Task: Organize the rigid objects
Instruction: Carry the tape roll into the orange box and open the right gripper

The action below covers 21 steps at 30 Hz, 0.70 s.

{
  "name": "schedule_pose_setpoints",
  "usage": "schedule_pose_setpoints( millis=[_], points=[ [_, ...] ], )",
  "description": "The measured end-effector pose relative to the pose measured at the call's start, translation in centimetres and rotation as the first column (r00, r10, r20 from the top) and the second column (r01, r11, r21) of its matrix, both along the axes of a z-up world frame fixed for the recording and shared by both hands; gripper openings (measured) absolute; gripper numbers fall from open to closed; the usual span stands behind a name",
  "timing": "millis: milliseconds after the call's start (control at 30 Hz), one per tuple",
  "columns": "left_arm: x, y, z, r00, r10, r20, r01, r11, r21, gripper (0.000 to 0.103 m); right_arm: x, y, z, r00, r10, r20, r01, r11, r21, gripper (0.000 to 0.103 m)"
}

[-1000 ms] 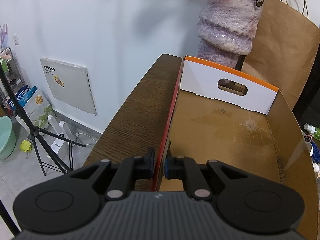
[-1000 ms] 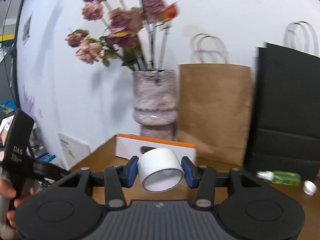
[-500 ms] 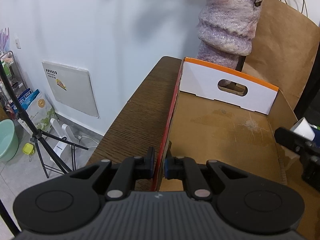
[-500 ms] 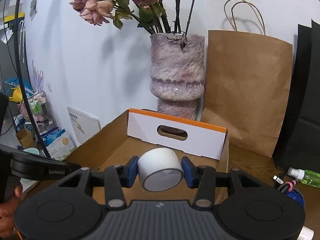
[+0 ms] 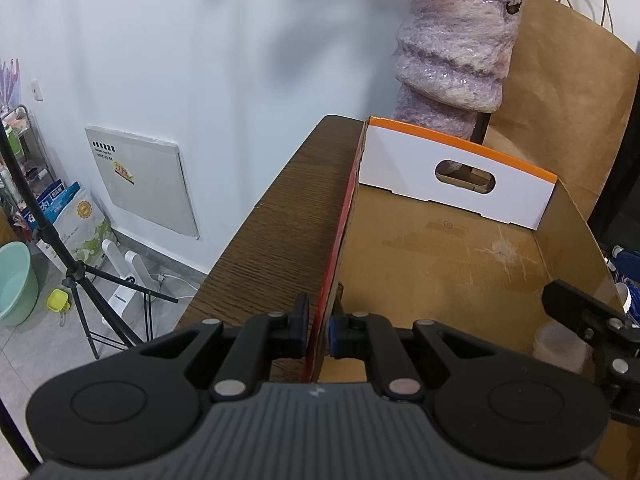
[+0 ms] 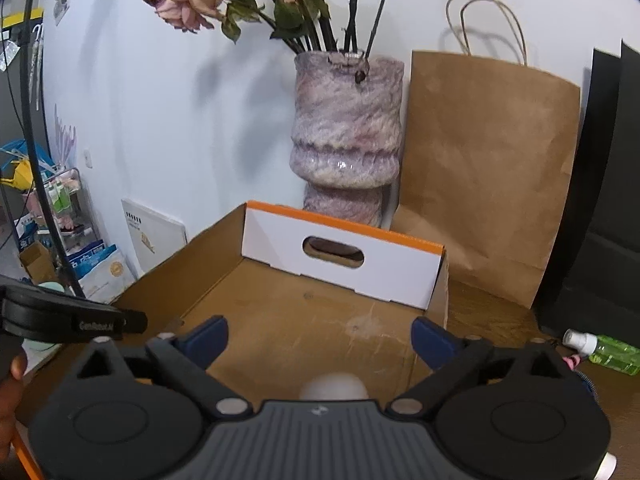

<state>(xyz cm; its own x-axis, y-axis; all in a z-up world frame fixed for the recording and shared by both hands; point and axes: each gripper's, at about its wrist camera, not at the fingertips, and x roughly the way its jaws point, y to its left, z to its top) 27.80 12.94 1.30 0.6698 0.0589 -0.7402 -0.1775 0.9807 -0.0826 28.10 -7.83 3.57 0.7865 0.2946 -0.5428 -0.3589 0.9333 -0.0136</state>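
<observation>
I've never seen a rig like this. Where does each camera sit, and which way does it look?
Left wrist: on the left gripper, looking down the cardboard box's left wall, which its jaws clamp.
Right wrist: on the right gripper, facing into the box toward the vase; jaws just opened, white tape roll released below; a hand shows at left.
Shared: box, vase, paper bag.

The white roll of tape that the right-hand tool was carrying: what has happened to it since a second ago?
The right gripper carried the white tape roll over the cardboard box. Its jaws have just opened wide, letting go; the blurred roll now sits low in the box, clear of both pads. The left gripper stays clamped on the box's side wall, and the box has not moved.
</observation>
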Motion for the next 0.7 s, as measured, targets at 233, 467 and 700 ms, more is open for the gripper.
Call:
schedule_pose_setpoints(
  millis=[233,467,700],
  points=[
    [0.0,0.1,0.0,1.000,0.000,0.000,0.000,1.000,0.000,0.010,0.1,-0.1,0.1,1.000,-0.016,0.004,0.016,1.000,-0.003,0.102],
    [-0.1,0.0,0.1,1.000,0.005,0.001,-0.005,1.000,0.002,0.010,0.0,-0.6,0.3,0.999,-0.041,0.016,0.041,0.999,0.008,0.103],
    [-0.1,0.1,0.1,1.000,0.007,0.002,-0.007,1.000,-0.001,0.010,-0.4,-1.6,0.6,0.997,-0.072,0.017,0.072,0.997,0.012,0.103]
  ],
)
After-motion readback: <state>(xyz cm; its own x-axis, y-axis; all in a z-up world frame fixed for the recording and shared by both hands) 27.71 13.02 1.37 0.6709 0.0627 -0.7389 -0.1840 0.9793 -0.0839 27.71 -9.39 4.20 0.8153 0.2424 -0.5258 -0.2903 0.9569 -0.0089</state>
